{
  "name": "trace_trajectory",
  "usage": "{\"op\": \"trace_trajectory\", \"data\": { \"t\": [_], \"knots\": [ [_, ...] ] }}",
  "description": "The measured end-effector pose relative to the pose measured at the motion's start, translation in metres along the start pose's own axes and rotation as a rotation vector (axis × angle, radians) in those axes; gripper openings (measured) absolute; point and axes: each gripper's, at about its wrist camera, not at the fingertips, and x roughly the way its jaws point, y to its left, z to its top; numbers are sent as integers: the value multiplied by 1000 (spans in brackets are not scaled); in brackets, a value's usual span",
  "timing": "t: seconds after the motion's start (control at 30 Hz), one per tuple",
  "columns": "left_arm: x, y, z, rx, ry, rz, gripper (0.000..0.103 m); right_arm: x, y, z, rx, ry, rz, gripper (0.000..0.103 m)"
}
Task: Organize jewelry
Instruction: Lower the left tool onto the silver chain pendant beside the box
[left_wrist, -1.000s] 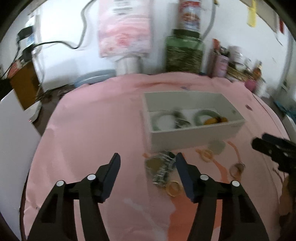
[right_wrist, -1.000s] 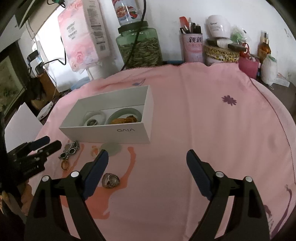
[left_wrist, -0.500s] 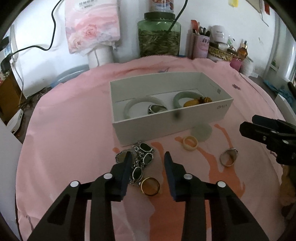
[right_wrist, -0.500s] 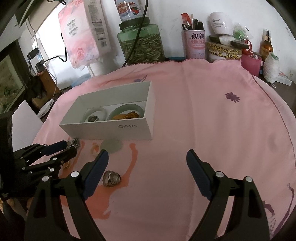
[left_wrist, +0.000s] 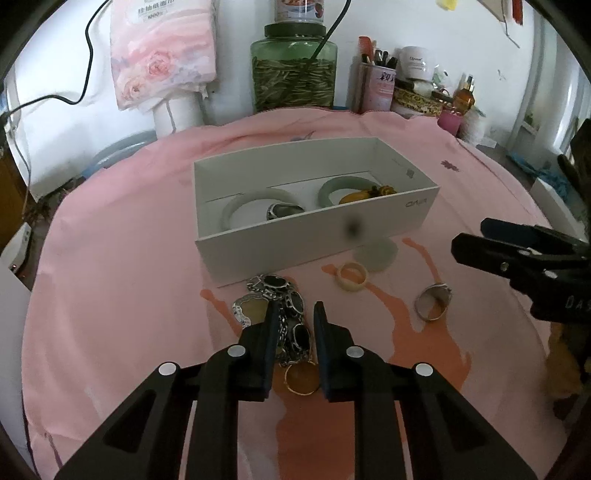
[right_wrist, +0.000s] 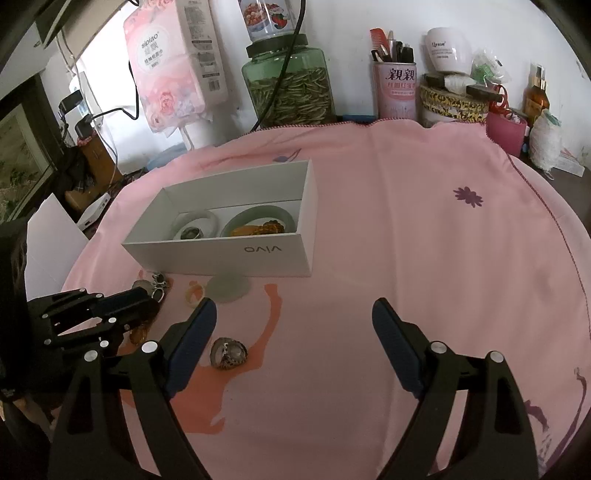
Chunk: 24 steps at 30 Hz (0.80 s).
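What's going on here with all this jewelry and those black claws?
A person is sorting jewelry into a white box on a pink cloth. The left claw has just been closing around a silver bracelet with dark stones lying in front of the box. The right claw hangs open over the cloth, holding nothing. Two jade bangles already lie in the box; several rings wait outside.

A round tabletop under a pink cloth (right_wrist: 424, 258) with orange and purple prints stands against a white wall (right_wrist: 351, 22); along its back edge stand a green glass jar of pale seeds (right_wrist: 290, 88), a rose-printed tissue pack (right_wrist: 173, 66) and a pink pen tin (right_wrist: 397, 90)
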Motion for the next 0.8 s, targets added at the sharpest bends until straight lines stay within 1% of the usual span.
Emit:
{"op": "trace_trajectory", "data": {
  "t": [0.13,0.27,0.33,0.57,0.7,0.73,0.8],
  "knots": [
    [4,-3,3,7,-5,24,23,0,1,0,0,0,-2,82],
    [6,-7,2,33,-13,58,23,0,1,-1,-1,-3,-3,82],
    [5,-7,1,40,-13,62,22,0,0,-1,-2,-6,-3,82],
    [0,-16,-4,73,-5,-19,22,-3,0,1,-5,-13,0,82],
    [0,-12,-3,43,2,-65,23,-3,1,1,-4,-12,2,82],
    [1,-9,-2,27,3,-71,23,-3,1,1,-4,-12,3,82],
    [1,-6,0,7,-2,-49,24,-2,1,1,-4,-12,4,82]
  ]
}}
